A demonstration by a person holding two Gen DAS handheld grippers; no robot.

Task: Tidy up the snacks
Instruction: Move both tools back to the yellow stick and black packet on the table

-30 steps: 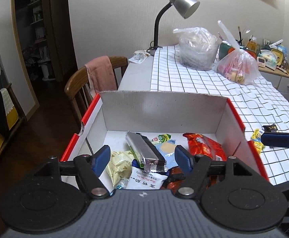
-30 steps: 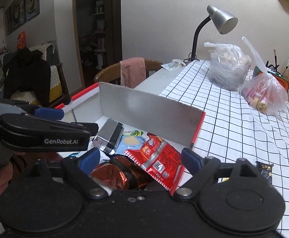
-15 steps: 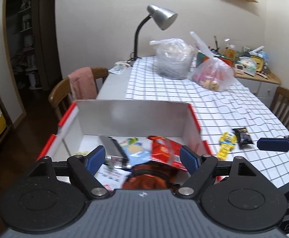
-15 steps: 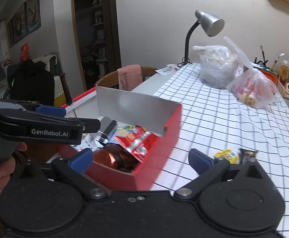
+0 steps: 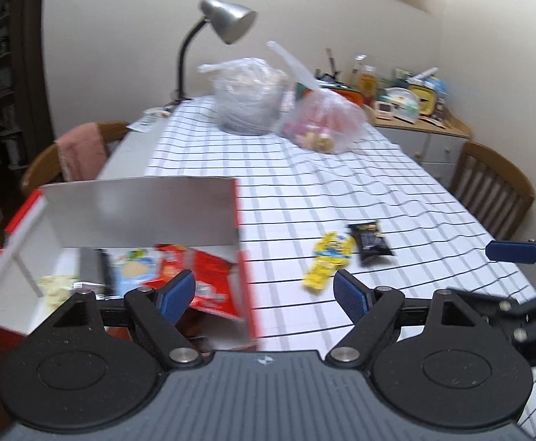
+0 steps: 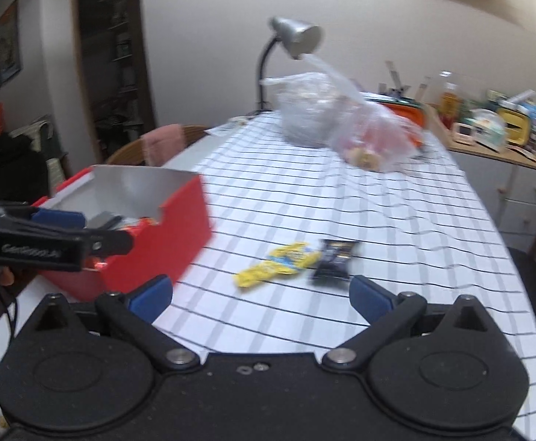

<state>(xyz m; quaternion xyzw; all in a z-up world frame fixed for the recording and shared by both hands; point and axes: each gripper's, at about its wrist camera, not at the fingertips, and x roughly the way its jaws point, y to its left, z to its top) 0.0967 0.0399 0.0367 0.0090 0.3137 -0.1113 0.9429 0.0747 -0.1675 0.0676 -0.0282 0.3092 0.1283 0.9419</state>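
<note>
While hovering above the near edge of the checked tablecloth (image 6: 304,198), right gripper (image 6: 260,296) with blue pads spread wide, nothing between them. Same deal for the left gripper (image 5: 264,290): fingers apart, holding nothing, hanging over the near right corner of the red box (image 5: 21,220). Just past the right gripper's tips, yellow snack packet (image 6: 279,262) flat on the cloth, black snack packet (image 6: 335,259) right beside it on the right, maybe touching, too blurry to tell. Over on the left, red box sitting at the table's edge, white inside, with a red snack bag (image 5: 201,275), a light blue packet (image 5: 132,272), a silvery pack (image 5: 93,268) and a pale one (image 5: 56,286) in there. Further back, two clear plastic bags (image 5: 245,95) side by side, full of stuff. Beyond those, grey desk lamp (image 5: 227,24) at the far end, plus a wooden chair (image 5: 43,161) with a pink cloth (image 5: 82,149) draped on it.
</note>
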